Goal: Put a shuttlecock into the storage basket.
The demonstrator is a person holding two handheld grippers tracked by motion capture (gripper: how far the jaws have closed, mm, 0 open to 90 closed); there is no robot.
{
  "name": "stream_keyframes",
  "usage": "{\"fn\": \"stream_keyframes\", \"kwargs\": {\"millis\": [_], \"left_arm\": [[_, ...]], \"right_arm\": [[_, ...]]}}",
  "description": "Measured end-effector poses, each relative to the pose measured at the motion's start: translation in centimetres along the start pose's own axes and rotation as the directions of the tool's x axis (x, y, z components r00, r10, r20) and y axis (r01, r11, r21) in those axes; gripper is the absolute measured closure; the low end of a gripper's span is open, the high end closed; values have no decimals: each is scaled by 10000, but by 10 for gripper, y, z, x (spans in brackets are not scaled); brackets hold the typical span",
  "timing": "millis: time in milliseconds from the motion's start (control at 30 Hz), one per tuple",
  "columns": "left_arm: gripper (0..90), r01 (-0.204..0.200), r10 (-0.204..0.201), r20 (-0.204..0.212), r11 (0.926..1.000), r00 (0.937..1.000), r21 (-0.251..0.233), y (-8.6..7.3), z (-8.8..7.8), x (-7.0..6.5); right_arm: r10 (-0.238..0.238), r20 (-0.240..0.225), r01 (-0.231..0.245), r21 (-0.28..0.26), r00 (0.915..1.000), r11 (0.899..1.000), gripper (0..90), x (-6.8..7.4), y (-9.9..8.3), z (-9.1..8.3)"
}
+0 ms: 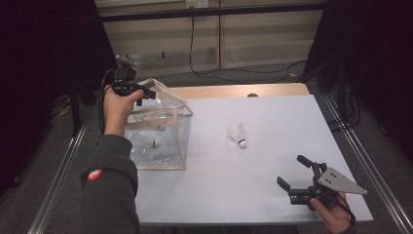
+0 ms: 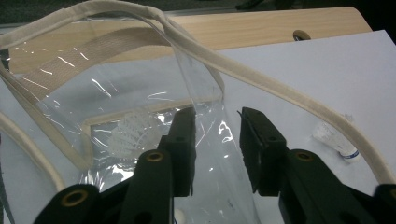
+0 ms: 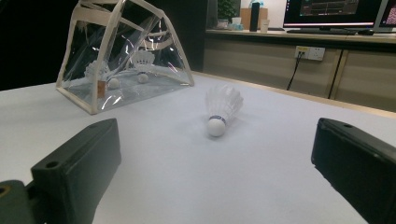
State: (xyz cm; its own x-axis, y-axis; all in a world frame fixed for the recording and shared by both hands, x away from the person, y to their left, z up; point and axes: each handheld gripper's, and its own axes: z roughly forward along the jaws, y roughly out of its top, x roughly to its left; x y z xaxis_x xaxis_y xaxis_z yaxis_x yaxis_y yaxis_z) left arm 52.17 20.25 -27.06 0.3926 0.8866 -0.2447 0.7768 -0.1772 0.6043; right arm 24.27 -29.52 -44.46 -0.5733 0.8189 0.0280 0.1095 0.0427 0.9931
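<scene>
Clear plastic bag (image 1: 160, 131) w/ cream trim, feathered shuttlecock (image 1: 237, 135) — cork tip, white table (image 1: 253, 185)

The setting is a lab or office-type test room. Indicators: a white table (image 1: 272, 161) with a wooden edge, bordered on both sides by metal rails (image 1: 65, 165); dark curtains (image 1: 44, 58) hung left and right of it; grey carpet (image 1: 253, 78) with a loose cable (image 1: 195, 53) leading to a wall socket (image 3: 312, 52). A long counter (image 3: 299, 39) along the wall carries monitors (image 3: 334, 11) displaying graphs.
</scene>
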Motion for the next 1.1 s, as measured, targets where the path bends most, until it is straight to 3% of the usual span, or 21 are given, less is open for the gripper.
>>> {"fn": "stream_keyframes", "kwargs": {"millis": [200,233,500,1100], "left_arm": [[531,35,-34,58,9999,10000,-141,-1,-3,-3],[525,-133,133,95,9999,9999,-76,-1,-5,-3],[350,-264,274,328,9992,9991,-291,-2,-10,-11],[194,-691,721,919,9970,9932,-348,-7,-11,-31]], "right_arm": [[-28,26,28,23,10000,10000,12,0,0,-1],[-46,24,46,19,10000,10000,12,0,0,-1],[-54,35,54,13,10000,10000,11,0,1,-1],[-132,9,132,9,9999,9999,12,0,1,0]]}}
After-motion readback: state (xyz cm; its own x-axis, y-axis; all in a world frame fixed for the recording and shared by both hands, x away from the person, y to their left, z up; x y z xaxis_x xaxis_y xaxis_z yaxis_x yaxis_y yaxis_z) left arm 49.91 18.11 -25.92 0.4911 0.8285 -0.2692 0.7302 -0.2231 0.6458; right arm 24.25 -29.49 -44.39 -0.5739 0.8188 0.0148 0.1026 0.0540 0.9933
